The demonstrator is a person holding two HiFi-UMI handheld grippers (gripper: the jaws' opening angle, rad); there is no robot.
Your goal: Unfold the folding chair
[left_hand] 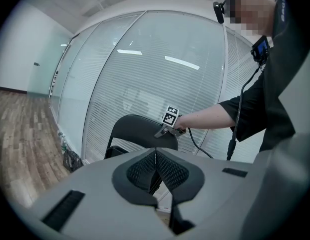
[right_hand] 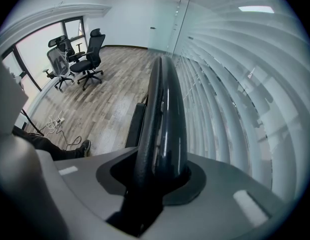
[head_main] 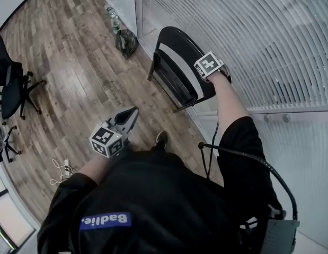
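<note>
My black folding chair [head_main: 179, 42] stands upright on the wooden floor at the far right, close against the blinds. It is nearly folded flat, seat tipped up behind the glossy backrest, whose top edge my right gripper [right_hand: 160, 171] clamps.

Office; swivel chairs [right_hand: 85, 59]; glass partition [left_hand: 144, 74]

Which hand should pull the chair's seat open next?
Probably left. The right gripper is shut on the backrest, steadying the chair. The left gripper is shut, empty and free, out in front of the folded seat.
</note>
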